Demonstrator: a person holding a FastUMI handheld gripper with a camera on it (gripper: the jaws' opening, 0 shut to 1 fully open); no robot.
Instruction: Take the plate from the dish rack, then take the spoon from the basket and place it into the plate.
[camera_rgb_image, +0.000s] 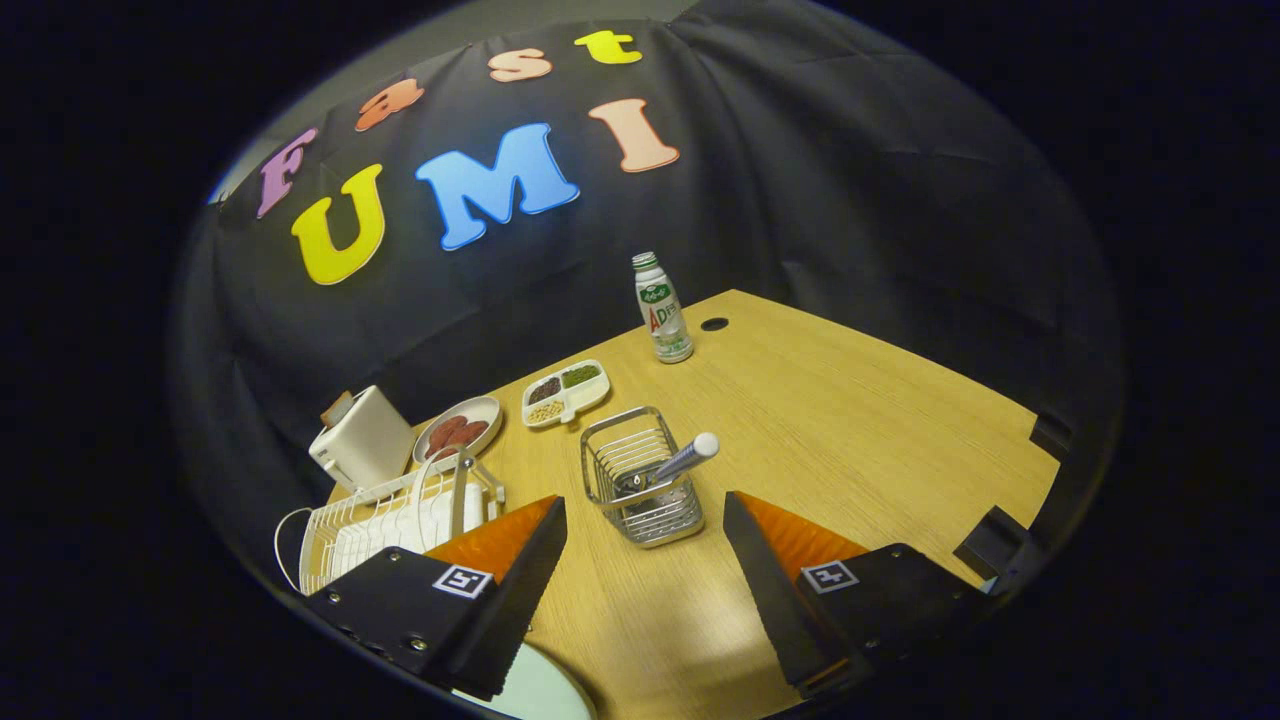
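Note:
My gripper (645, 515) stands open above the wooden table (850, 430), with nothing between its fingers. Just ahead of the fingertips stands a square wire basket (640, 490). A spoon (675, 465) leans in it, its rounded white handle end pointing up and to the right. The pale plate (535, 690) lies flat on the table below my left finger, and only its edge shows. The white dish rack (390, 525) stands to the left of the basket, partly hidden behind my left finger.
Behind the rack stand a white toaster (362, 437), a small dish of reddish food (458, 428) and a divided tray of beans (566, 392). A white bottle with a green cap (662, 308) stands near the table's far edge, beside a round cable hole (714, 324).

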